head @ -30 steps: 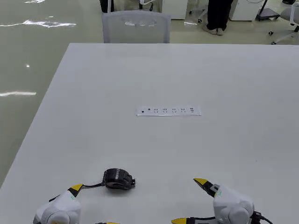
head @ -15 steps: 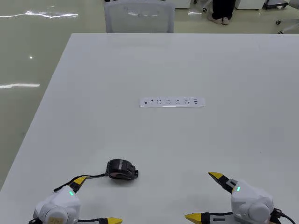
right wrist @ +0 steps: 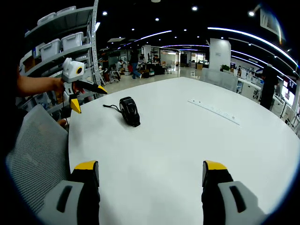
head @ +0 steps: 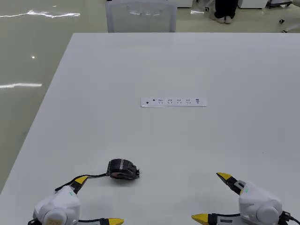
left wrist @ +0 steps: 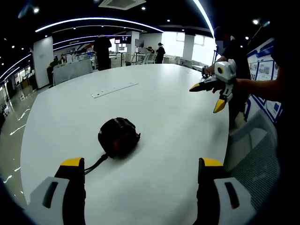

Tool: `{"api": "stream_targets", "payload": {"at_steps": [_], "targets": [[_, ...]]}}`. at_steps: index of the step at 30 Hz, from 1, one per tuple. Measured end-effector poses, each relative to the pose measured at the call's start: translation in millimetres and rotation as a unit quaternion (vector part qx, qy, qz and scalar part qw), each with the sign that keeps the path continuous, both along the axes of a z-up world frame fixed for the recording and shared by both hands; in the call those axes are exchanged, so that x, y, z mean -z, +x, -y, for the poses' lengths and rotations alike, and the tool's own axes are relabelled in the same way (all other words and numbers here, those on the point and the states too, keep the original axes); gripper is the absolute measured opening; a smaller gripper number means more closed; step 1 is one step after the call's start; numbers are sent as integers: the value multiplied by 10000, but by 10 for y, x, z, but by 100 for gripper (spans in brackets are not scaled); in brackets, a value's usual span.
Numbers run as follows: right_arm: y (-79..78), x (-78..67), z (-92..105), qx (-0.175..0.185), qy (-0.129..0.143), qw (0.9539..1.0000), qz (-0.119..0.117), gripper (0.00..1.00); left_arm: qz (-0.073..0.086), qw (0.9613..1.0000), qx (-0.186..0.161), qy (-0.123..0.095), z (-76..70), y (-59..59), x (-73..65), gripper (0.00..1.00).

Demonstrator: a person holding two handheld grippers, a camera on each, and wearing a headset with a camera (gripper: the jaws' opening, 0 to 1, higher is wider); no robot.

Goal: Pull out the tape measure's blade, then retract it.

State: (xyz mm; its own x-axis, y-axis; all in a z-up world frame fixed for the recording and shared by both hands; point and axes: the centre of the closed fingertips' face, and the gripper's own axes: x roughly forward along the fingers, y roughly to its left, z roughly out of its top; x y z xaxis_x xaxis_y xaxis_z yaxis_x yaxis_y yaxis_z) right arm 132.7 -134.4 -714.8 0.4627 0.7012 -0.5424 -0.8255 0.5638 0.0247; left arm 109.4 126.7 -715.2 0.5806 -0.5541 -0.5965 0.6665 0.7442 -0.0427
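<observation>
A black tape measure [head: 123, 169] with a short black strap lies on the white table [head: 187, 61] near its front edge, blade retracted. My left gripper [head: 97, 200] is open, just left of and nearer than the tape, not touching it. In the left gripper view the tape measure [left wrist: 118, 136] lies a little ahead of the open left gripper [left wrist: 141, 162], with the right gripper [left wrist: 206, 97] off to the side. My right gripper [head: 212, 197] is open and holds nothing, well to the right of the tape. From the right gripper [right wrist: 151, 165] the tape measure [right wrist: 130, 110] lies far ahead, beside the left gripper [right wrist: 88, 99].
A white power strip [head: 173, 102] is set in the table's middle. A grey mesh chair [head: 140, 16] stands at the far edge. Glossy floor runs along the table's left side. Storage shelves [right wrist: 61, 37] stand behind the person.
The head camera has tilted, shifting the whole picture. My right gripper has moved a little to the right, away from the tape measure. The tape measure has stayed put.
</observation>
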Motion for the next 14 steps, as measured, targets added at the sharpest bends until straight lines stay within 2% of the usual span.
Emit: {"api": "stream_targets", "payload": {"at_steps": [14], "targets": [[2, -3, 48, 44, -4, 10000, -20, 94, 14, 10000, -21, -30, -19, 30, 4, 99]]}}
